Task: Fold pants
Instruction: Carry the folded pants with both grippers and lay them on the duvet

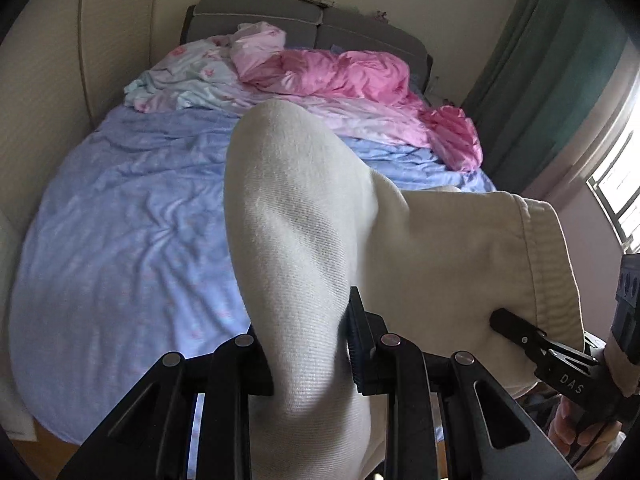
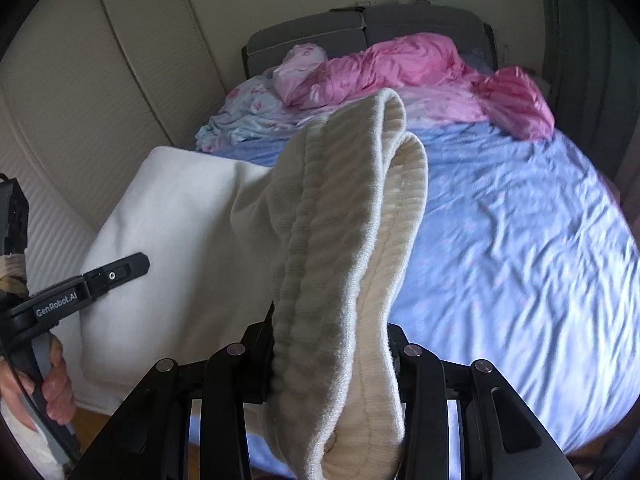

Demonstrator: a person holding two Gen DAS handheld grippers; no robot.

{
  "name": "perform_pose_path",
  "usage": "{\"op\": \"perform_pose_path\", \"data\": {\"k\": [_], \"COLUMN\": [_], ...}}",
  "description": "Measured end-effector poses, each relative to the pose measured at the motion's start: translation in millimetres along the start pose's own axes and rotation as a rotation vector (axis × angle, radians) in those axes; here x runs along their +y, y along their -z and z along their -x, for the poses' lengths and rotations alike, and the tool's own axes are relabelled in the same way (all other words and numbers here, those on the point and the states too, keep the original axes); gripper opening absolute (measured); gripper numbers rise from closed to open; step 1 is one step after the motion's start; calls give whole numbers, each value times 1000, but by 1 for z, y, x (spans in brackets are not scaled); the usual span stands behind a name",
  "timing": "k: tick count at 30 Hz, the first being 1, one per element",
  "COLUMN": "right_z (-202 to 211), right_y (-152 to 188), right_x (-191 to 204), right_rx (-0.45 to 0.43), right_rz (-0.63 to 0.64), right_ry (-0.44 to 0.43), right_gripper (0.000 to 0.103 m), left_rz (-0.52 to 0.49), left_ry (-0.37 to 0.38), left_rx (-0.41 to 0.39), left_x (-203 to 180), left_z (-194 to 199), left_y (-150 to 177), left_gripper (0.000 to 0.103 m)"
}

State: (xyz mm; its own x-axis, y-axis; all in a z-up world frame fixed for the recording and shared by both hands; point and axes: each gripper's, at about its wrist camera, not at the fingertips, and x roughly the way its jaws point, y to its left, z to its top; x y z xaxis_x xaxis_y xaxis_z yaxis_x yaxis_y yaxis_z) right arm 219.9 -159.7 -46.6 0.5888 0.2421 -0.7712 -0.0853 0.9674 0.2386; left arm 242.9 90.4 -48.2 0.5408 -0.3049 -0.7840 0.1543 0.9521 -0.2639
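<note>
Cream pants point(image 1: 304, 208) hang in the air above the bed, held by both grippers. In the left wrist view my left gripper point(image 1: 308, 336) is shut on a fold of the smooth leg cloth, which bulges up between its fingers. A hemmed edge point(image 1: 536, 240) runs down at the right, where one finger of the right gripper point(image 1: 516, 328) lies against the cloth. In the right wrist view my right gripper point(image 2: 332, 344) is shut on the doubled ribbed waistband point(image 2: 352, 208). The rest of the pants point(image 2: 180, 220) stretches left toward a finger of the left gripper point(image 2: 124, 266), held by a hand point(image 2: 56, 388).
Below lies a bed with a wrinkled blue sheet point(image 1: 132, 220). A crumpled pink duvet point(image 1: 352, 72) and pale floral bedding point(image 1: 184, 76) are piled by the grey headboard point(image 1: 304, 20). A green curtain point(image 1: 560, 72) and a window point(image 1: 624, 184) are on the right; a pale wall panel point(image 2: 80, 100) is on the left.
</note>
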Motion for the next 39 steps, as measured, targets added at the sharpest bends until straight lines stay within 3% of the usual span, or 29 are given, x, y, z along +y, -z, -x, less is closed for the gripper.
{"op": "perform_pose_path", "data": {"k": [10, 20, 31, 39], "right_z": [-20, -48, -114, -193], "right_y": [5, 1, 8, -9], "right_x": [83, 156, 264, 320], "right_rx": [38, 62, 56, 142], "right_rz": [121, 187, 16, -26], "right_ry": [-72, -117, -31, -35], "right_gripper": [38, 38, 38, 38], "left_rz": [127, 145, -32, -8], "left_ry": [-66, -95, -36, -46], "left_rx": [-5, -14, 83, 153], "left_x": [76, 156, 290, 388], "left_z": [27, 45, 27, -15], "left_y": [19, 22, -20, -43], "left_gripper": [26, 26, 26, 26]}}
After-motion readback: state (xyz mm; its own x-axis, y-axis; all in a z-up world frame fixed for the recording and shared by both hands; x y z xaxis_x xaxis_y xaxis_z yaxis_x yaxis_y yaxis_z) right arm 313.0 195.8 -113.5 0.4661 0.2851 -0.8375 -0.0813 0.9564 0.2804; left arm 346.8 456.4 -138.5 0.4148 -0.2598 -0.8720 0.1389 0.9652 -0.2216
